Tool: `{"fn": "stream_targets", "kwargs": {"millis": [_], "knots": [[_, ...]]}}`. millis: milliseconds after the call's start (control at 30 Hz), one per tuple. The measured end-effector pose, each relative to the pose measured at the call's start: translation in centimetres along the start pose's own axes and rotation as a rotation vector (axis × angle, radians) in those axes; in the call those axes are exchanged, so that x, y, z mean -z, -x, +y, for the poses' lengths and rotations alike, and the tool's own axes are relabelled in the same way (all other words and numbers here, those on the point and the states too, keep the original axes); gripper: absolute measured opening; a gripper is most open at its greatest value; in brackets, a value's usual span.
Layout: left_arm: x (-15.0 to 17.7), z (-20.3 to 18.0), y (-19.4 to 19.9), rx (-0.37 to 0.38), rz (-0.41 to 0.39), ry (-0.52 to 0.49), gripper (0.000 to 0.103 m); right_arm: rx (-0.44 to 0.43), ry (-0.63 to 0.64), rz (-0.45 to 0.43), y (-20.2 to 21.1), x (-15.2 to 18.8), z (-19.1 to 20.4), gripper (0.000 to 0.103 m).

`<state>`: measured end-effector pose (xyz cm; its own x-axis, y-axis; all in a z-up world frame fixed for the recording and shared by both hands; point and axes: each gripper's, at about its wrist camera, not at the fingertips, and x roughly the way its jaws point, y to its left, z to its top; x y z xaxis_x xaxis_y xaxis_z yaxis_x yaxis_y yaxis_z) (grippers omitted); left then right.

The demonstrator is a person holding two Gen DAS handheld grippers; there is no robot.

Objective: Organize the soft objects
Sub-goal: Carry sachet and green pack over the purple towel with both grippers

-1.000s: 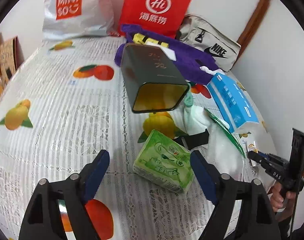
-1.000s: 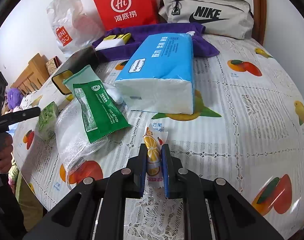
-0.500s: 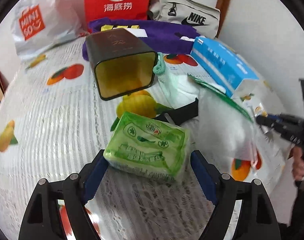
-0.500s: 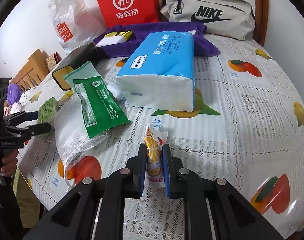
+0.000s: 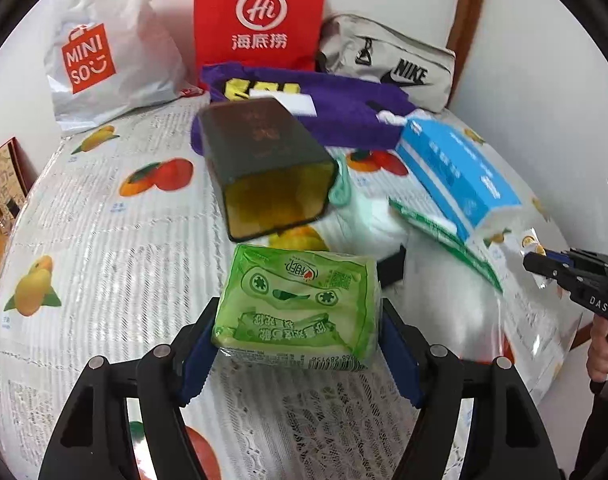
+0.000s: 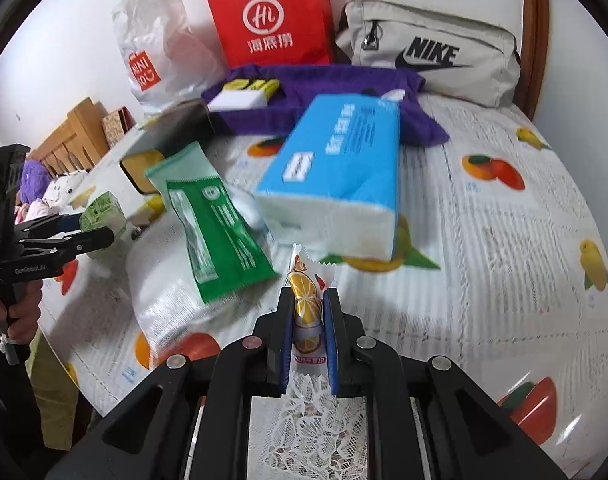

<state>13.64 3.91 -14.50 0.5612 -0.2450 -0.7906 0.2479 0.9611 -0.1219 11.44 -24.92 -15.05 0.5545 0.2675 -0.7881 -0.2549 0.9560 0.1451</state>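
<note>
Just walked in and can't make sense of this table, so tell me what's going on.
A person is sorting soft packets with a handheld gripper in each hand. The left gripper is closing around a green tissue pack, its pads at the pack's sides. The right gripper is shut on a small lemon-print sachet. A blue tissue pack and an open tin lie on the fruit-print tablecloth.

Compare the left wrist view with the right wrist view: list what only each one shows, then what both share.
Only the left wrist view shows the left tool head on, its jaws closing on the green tissue pack between its pads, and the open mouth of the dark tin.

Only the right wrist view shows the right tool shut on a small lemon-print sachet, and the wooden furniture beyond the table's edge.

Both show the blue tissue pack, green packet, red Hi bag, Miniso bag, Nike bag and purple cloth.
</note>
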Motion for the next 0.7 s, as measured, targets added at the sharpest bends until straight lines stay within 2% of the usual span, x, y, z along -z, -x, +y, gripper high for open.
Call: {"fn": "stream_targets", "kwargs": {"millis": [133,300,700], "knots": [[-1.5,0.7,0.9,0.041,-0.025,0.049,0.072,-0.017,0.025,-0.027,1.1,-1.3,0.3,0.014],[-3.8,1.3,1.6,0.056,-0.041,0.097,0.072,-0.054,0.039,-0.069,2.4,-3.9,0.1,0.014],[-9.9,2.7,0.8,0.041,-0.023,0.167,0.072,-0.042,0.057,-0.138,2.3,-12.7,-1.1,0.014]]}}
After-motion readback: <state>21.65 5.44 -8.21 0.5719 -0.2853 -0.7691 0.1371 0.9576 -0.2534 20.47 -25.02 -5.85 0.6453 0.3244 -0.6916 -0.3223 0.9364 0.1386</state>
